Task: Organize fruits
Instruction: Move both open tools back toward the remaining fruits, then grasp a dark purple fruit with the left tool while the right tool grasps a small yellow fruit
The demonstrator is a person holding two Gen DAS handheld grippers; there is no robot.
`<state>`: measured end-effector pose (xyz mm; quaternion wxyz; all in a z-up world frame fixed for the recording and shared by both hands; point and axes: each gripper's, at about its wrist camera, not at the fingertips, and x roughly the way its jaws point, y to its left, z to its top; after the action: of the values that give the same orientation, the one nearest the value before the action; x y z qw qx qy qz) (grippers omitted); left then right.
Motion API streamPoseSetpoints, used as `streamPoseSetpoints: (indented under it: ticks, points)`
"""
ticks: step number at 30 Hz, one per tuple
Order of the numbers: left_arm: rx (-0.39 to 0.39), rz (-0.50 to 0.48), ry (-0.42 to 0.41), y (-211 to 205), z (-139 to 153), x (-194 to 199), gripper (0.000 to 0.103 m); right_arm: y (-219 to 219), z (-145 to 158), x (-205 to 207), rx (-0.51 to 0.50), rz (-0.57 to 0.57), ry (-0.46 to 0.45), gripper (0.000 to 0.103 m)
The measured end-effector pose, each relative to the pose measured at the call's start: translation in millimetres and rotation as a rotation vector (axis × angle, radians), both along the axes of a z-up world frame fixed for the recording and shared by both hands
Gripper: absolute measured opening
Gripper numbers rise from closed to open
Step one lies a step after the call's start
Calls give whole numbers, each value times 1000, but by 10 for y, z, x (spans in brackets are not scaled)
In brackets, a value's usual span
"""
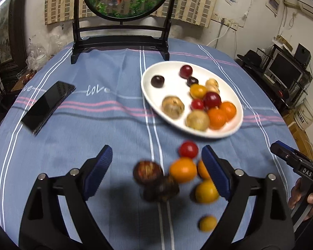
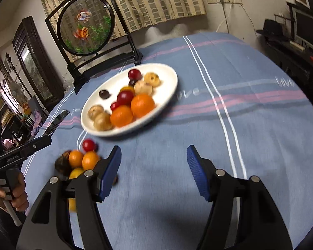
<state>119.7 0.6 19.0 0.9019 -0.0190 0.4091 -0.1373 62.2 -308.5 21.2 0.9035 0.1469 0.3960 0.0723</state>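
The left gripper (image 1: 156, 166) is spread wide over a loose cluster of fruits (image 1: 183, 169) lying on the table (image 1: 94, 129); nothing is grasped. The right gripper (image 2: 154, 164) is likewise released and empty. More fruits are gathered on the white plate (image 2: 169, 73).

White plate (image 1: 150, 95); blue tablecloth (image 1: 106, 125) striped white and pink, perhaps.
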Motion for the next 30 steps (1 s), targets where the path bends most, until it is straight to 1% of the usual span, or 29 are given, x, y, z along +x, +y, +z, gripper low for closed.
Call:
streamPoseSetpoints:
  ticks: [1, 2, 3, 4, 9, 14, 16, 19, 23, 27, 30]
  points:
    - [5, -5, 0, -4, -8, -60, 90, 2, -21, -56, 5, -2, 6, 75]
    - [11, -9, 3, 2, -29, -139, 90, 9, -39, -116, 11, -7, 9, 82]
    - [15, -14, 7, 1, -43, -194, 90, 19, -58, -184, 19, -13, 10, 87]
    - [19, -19, 10, 11, -66, -265, 90, 30, -69, -235, 22, -15, 10, 88]
    - [10, -14, 29, 94, -155, -464, 91, 172, -118, -434, 3, 8, 18, 88]
    - [4, 9, 58, 191, -265, -524, 91, 348, -161, -513, -18, 53, 31, 88]
    - [-3, 14, 63, 215, -303, -539, 91, 396, -173, -520, -28, 65, 32, 88]
    - [11, 23, 68, 232, -376, -546, 91, 486, -200, -513, -39, 89, 43, 88]
    - [24, 28, 82, 237, -463, -509, 91, 619, -214, -489, -101, 112, 43, 88]
    - [36, 27, 90, 237, -517, -473, 91, 691, -223, -417, -159, 111, 49, 88]
    - [38, 12, 96, 203, -533, -441, 91, 712, -259, -370, -152, 118, 70, 88]
